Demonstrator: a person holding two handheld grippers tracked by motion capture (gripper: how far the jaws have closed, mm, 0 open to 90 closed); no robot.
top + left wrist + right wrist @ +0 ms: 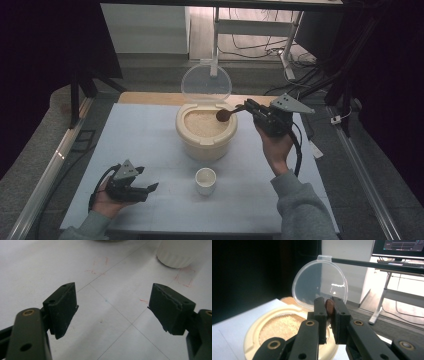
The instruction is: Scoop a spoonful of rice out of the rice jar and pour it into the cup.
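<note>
A cream rice container (206, 134) stands mid-table with its clear round lid (206, 82) tipped up behind it, and pale rice (202, 122) lies inside. My right gripper (247, 107) is shut on the handle of a brown wooden spoon (223, 115), whose bowl hangs over the rice at the container's right side. In the right gripper view the spoon (329, 306) sits pinched between the jaws, with the container (262, 326) and lid (319, 282) beyond. A small white cup (205, 180) stands in front of the container. My left gripper (150, 189) rests open near the table's front left, empty (112, 305).
The white cup's base (176, 253) shows at the upper right of the left gripper view, above faint red marks on the white table (110, 277). Beyond the table's far edge stand desk legs (290, 45) and cables. A monitor (398, 247) sits behind the right gripper.
</note>
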